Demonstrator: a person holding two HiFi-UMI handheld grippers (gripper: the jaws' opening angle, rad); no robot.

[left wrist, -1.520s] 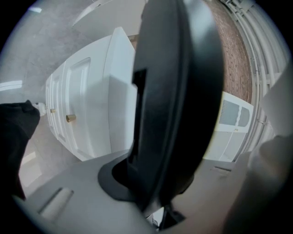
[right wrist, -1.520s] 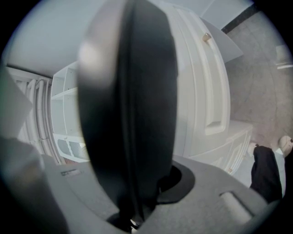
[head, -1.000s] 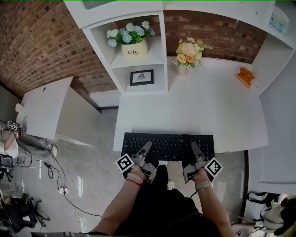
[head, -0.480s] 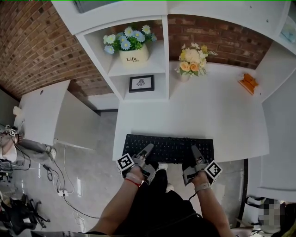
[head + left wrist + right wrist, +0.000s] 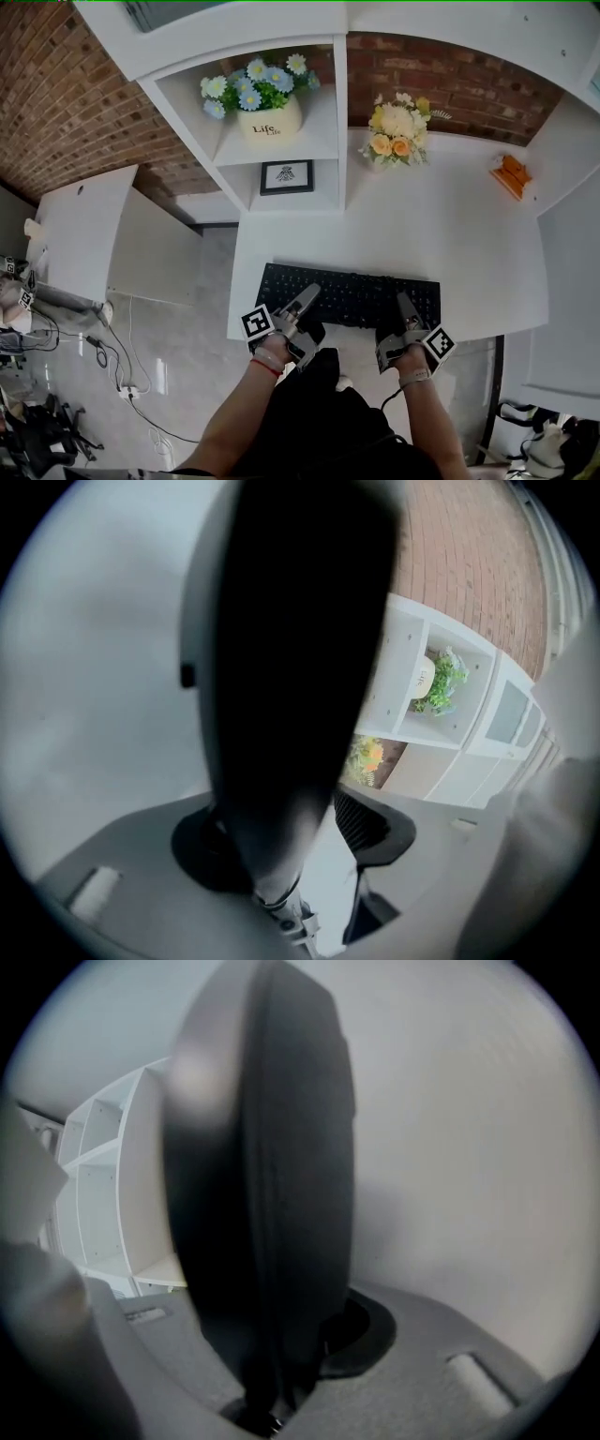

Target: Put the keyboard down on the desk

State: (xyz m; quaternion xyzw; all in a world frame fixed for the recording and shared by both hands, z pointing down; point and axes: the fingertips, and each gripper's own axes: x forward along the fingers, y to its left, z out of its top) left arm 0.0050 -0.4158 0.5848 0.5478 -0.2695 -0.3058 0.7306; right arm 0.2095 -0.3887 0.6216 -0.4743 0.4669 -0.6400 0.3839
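1. two grippers meet the long, flat black keyboard [image 5: 352, 295] in the head view, near the front edge of the white desk [image 5: 450, 225]. the keyboard lies flat on the desk top. its long axis runs along that front edge, and its near long side sits about at the edge. the left gripper [image 5: 307, 294] comes onto that near side by the keyboard's left end, the right gripper [image 5: 405, 306] by its right end. both reach in from the person's side, so the keyboard lies straight ahead of each pair of jaws, and neither hand looks nearer.
2. in the left gripper view the keyboard shows edge-on as a dark slab between the jaws. a pale strip separates it from the ribbed pad [image 5: 361, 819], so the pads do not press. these jaws have just been opening and stand fairly wide, around the keyboard without gripping it.
3. in the right gripper view the dark slab fills the space between the jaws. they stand narrow, clamped on the keyboard's edge, with no gap showing.
4. the keyboard looks set down. what remains is probably the right release, then drawing both grippers straight back off the front edge without dragging it.
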